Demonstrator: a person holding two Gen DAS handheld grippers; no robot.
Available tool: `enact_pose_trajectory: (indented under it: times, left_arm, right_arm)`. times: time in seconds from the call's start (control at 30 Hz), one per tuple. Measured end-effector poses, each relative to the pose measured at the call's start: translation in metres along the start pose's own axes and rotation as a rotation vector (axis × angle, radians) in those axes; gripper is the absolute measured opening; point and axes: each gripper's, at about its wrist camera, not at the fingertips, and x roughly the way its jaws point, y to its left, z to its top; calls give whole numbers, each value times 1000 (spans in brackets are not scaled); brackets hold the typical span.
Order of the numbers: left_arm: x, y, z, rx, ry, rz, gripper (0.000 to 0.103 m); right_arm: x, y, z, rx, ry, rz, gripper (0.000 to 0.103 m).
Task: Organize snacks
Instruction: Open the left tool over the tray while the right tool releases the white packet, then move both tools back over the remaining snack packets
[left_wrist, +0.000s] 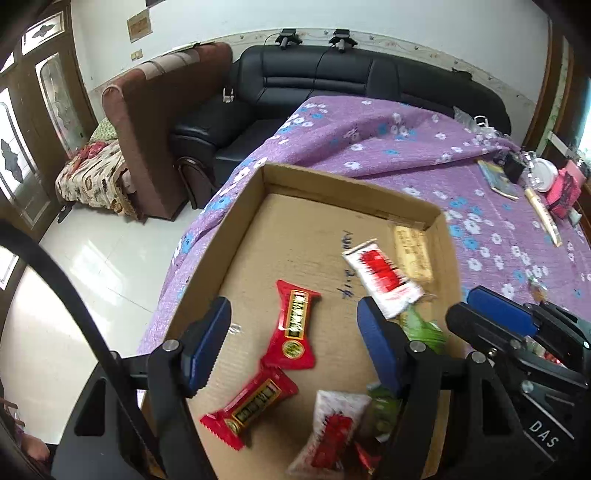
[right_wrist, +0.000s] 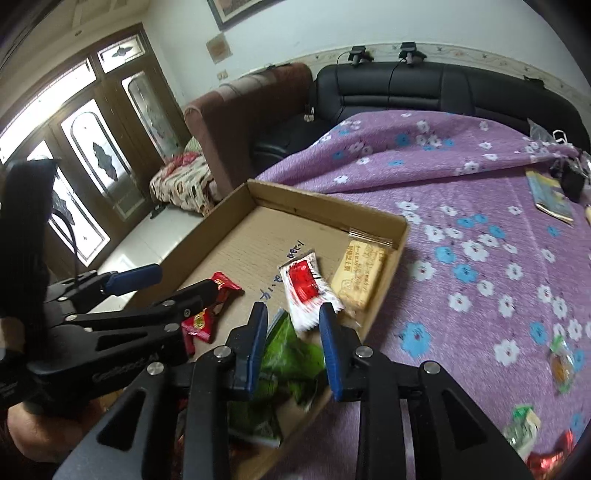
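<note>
A shallow cardboard box (left_wrist: 236, 236) (right_wrist: 229, 206) lies on the purple flowered cloth. In it are two red snack packs (left_wrist: 295, 325) (left_wrist: 251, 406), white-and-red packs (left_wrist: 384, 277) (left_wrist: 332, 428), green packs (right_wrist: 291, 354) and a tan biscuit pack (right_wrist: 360, 273). My left gripper (left_wrist: 291, 343) is open and empty over the red packs. My right gripper (right_wrist: 293, 339) is open over the green packs; the blurred white-and-red pack (right_wrist: 306, 288) lies loose just beyond its fingertips. Each gripper shows in the other's view.
Loose snacks (right_wrist: 561, 362) (right_wrist: 521, 432) lie on the cloth (right_wrist: 480, 206) to the right of the box. A booklet (left_wrist: 498, 179), a pink item (left_wrist: 563, 188) and clutter sit at the far right. A black sofa (left_wrist: 332, 77) and brown armchair (left_wrist: 155, 122) stand behind.
</note>
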Motion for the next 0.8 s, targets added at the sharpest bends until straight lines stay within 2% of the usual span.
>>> enact_pose_trajectory:
  times: [0.2, 0.43, 0.67, 0.8]
  left_arm:
    - [-25, -24, -5, 29, -41, -36, 72]
    - [-44, -78, -15, 105, -56, -120, 72]
    - [-41, -131, -33, 188, -18, -198, 72]
    - [-37, -149, -41, 209, 5, -219, 72]
  right_arm:
    - [-40, -19, -19, 48, -51, -20, 28]
    - [-83, -59, -53, 123, -84, -97, 28]
    - [-116, -104, -89, 202, -82, -188, 28]
    - [-130, -124, -103, 236, -83, -219, 28]
